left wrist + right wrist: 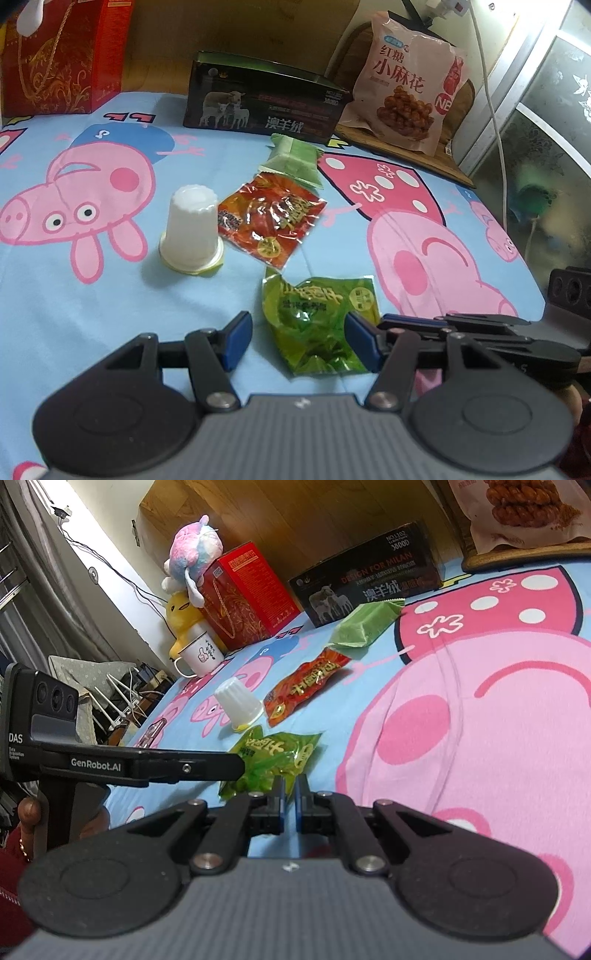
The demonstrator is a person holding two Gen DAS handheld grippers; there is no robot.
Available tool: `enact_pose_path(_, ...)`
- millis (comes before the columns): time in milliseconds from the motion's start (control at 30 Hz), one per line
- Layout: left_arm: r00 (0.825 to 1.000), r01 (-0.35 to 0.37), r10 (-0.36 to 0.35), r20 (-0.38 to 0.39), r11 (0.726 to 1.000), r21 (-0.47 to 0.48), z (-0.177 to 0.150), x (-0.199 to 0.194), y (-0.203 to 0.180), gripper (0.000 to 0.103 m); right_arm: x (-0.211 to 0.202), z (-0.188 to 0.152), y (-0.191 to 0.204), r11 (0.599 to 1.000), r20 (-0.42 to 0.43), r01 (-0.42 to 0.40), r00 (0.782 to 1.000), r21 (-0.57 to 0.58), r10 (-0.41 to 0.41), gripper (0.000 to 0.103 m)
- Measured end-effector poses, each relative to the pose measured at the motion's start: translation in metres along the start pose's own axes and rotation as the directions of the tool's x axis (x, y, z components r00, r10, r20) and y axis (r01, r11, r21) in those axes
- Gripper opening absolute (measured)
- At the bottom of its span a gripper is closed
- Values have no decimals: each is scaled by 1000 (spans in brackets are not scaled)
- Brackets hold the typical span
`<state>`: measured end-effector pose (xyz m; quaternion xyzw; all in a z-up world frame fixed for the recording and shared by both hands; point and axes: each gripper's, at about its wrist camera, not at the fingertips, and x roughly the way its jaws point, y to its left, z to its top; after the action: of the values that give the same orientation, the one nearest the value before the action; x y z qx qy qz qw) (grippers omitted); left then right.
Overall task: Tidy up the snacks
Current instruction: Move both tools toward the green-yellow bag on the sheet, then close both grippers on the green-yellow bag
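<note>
Several snacks lie on a Peppa Pig sheet (74, 302). A bright green packet (317, 325) lies nearest, between the fingers of my open left gripper (295, 339). Beyond it lie a red packet (271, 218), a pale green packet (293, 160) and an upturned white jelly cup (191, 230). My right gripper (290, 803) is shut and empty, just short of the bright green packet (273, 758). The right wrist view also shows the red packet (303, 688), the pale green packet (364, 626) and the cup (238, 703). The left gripper's body (147, 766) shows at the left there.
An open black box (262, 99) stands at the back, a red gift box (55, 55) at the back left, a large pink snack bag (406, 81) on a wooden stool at the back right. Plush toys (192, 561) and a white mug (201, 653) stand by the red box.
</note>
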<state>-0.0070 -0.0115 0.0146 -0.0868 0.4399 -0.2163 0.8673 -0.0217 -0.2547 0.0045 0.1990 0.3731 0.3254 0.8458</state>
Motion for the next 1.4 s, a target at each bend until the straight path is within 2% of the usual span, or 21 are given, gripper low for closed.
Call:
enact_pose_path(167, 1000, 12, -12, 2, 1000, -11, 0, -1, 3, 58, 0, 0, -1, 1000, -1, -1, 1000, -1, 1, 8)
enact_pose_path(400, 995, 98, -97, 12, 992, -78, 1, -3, 19, 61, 0, 1, -2, 1000, -2, -4, 1000, 10, 4, 8)
enact_pose_path(1000, 976, 212, -207, 69, 974, -79, -7, -3, 34, 64, 1, 0, 1, 999, 9, 8, 1000, 43, -8, 10)
enact_pose_path(1100, 972, 229, -223, 69, 970, -86, -6, -2, 36, 65, 2, 0, 1, 998, 13, -7, 1000, 67, 6, 17)
enact_pose_path(1167, 968, 250, -244, 64, 964, -94, -5, 0, 37, 65, 2, 0, 1, 996, 16, -29, 999, 82, 27, 29)
enact_pose_path(1267, 951, 310, -307, 48, 944, -116, -4, 4, 40, 61, 2, 0, 3, 995, 20, -54, 998, 84, 53, 35)
enact_pose_path(1367, 948, 319, -317, 33, 940, -119, -5, 9, 39, 41, 3, 0, 6, 997, 15, -48, 999, 59, 47, 35)
enact_pose_path(1400, 948, 317, -316, 32, 940, -123, -4, 10, 40, 31, 3, 1, 6, 998, 15, -45, 999, 53, 45, 35)
